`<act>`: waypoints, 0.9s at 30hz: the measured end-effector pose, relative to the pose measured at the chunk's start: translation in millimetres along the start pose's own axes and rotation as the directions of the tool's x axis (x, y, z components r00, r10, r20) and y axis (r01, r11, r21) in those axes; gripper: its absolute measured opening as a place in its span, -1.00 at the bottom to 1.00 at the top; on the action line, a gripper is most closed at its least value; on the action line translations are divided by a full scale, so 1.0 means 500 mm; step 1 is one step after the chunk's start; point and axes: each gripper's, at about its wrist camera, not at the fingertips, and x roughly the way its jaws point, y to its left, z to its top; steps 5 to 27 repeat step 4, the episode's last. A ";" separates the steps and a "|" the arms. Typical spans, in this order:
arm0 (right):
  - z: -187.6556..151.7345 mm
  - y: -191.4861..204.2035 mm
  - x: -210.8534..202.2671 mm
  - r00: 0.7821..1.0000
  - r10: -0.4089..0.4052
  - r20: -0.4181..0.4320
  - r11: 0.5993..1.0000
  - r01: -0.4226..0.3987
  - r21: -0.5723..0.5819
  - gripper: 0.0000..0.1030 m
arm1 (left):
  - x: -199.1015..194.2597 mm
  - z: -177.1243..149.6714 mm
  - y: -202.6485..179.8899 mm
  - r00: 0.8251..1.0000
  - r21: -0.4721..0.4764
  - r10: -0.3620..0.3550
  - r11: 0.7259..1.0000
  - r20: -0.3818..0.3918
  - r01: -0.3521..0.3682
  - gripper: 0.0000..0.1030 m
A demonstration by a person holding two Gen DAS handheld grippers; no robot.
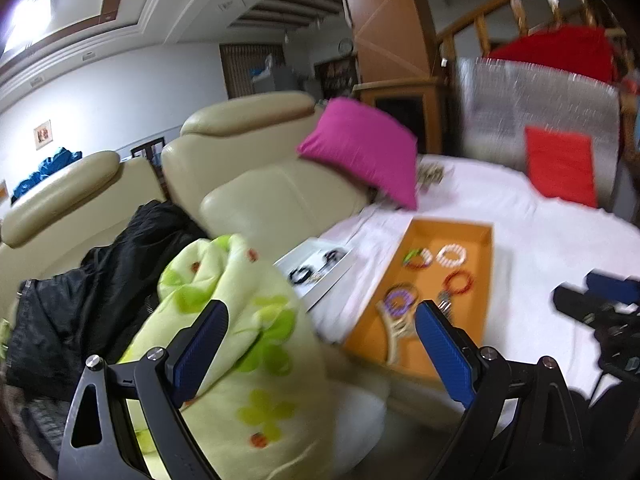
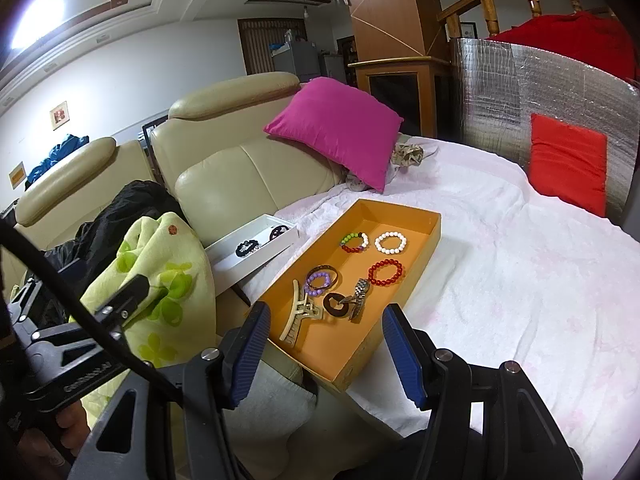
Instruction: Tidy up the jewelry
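Both claws stand open and empty: left claw (image 1: 320, 344), right claw (image 2: 324, 348). The jewelry lies in the orange tray (image 2: 434, 236) at frame centre; the white box (image 2: 256, 254) sits left of it. Descend on one bracelet (image 2: 386, 272), pads straddling the beads.

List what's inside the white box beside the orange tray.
The white box holds two dark pieces: a black beaded bracelet and a dark round piece. Its near wall hides part of the floor, and the left view is too blurred to add more.

Two trays (image 2: 434, 226), five bracelets (image 2: 391, 242), one hair clip (image 2: 298, 316).
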 end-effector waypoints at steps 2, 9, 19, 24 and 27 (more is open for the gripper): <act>0.004 -0.018 0.002 1.000 -0.005 0.012 1.000 0.005 0.006 0.21 | 0.010 0.003 -0.020 0.999 -0.026 -0.039 0.999 -0.003 0.039 0.84; 0.012 -0.063 -0.001 1.000 -0.016 0.026 0.999 0.015 0.046 0.21 | 0.033 0.013 -0.079 0.995 0.012 -0.093 0.995 -0.043 0.094 0.84; 0.012 -0.063 -0.001 1.000 -0.016 0.026 0.999 0.015 0.046 0.21 | 0.033 0.013 -0.079 0.995 0.012 -0.093 0.995 -0.043 0.094 0.84; 0.012 -0.063 -0.001 1.000 -0.016 0.026 0.999 0.015 0.046 0.21 | 0.033 0.013 -0.079 0.995 0.012 -0.093 0.995 -0.043 0.094 0.84; 0.012 -0.063 -0.001 1.000 -0.016 0.026 0.999 0.015 0.046 0.21 | 0.033 0.013 -0.079 0.995 0.012 -0.093 0.995 -0.043 0.094 0.84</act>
